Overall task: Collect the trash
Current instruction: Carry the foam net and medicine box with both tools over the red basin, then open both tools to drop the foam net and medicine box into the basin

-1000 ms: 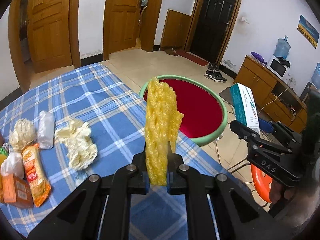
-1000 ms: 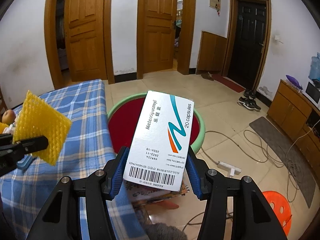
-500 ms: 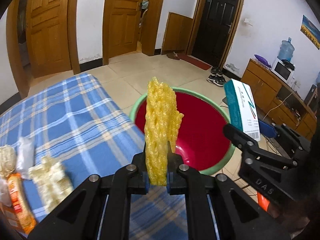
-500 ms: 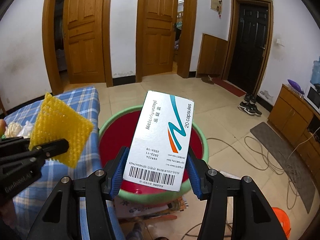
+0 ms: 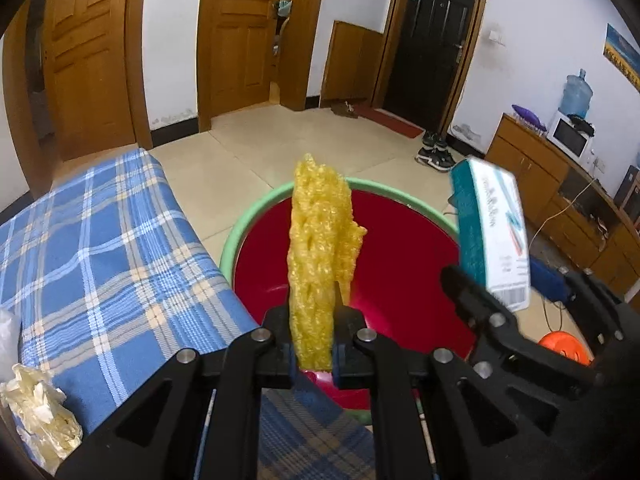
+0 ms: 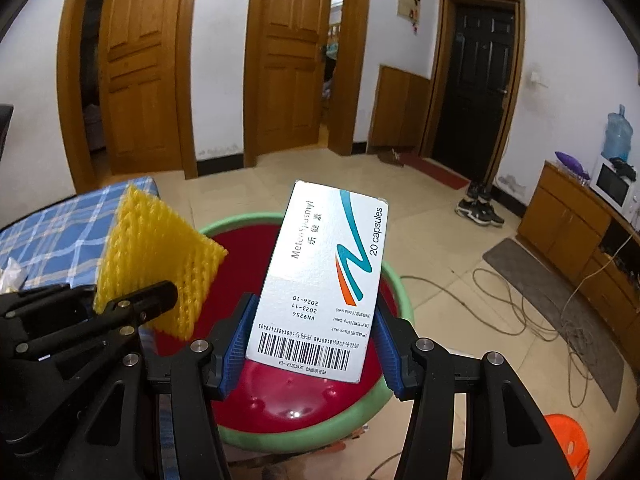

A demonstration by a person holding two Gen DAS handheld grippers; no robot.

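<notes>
Left wrist – left tool (image 5: 313,347) clamped on yellow foam net (image 5: 318,256); right tool (image 6: 310,350) on medicine box (image 6: 324,280)

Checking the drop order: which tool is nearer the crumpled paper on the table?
Left. The left tool, holding the yellow foam net, is beside the table's crumpled paper; the right tool, gripping the capsule box, is over the basin.

Two wrist fisheyes, close above, facing forward-down; both share red basin (image 5: 400,248) (image 6: 248,248), centre frame.
</notes>
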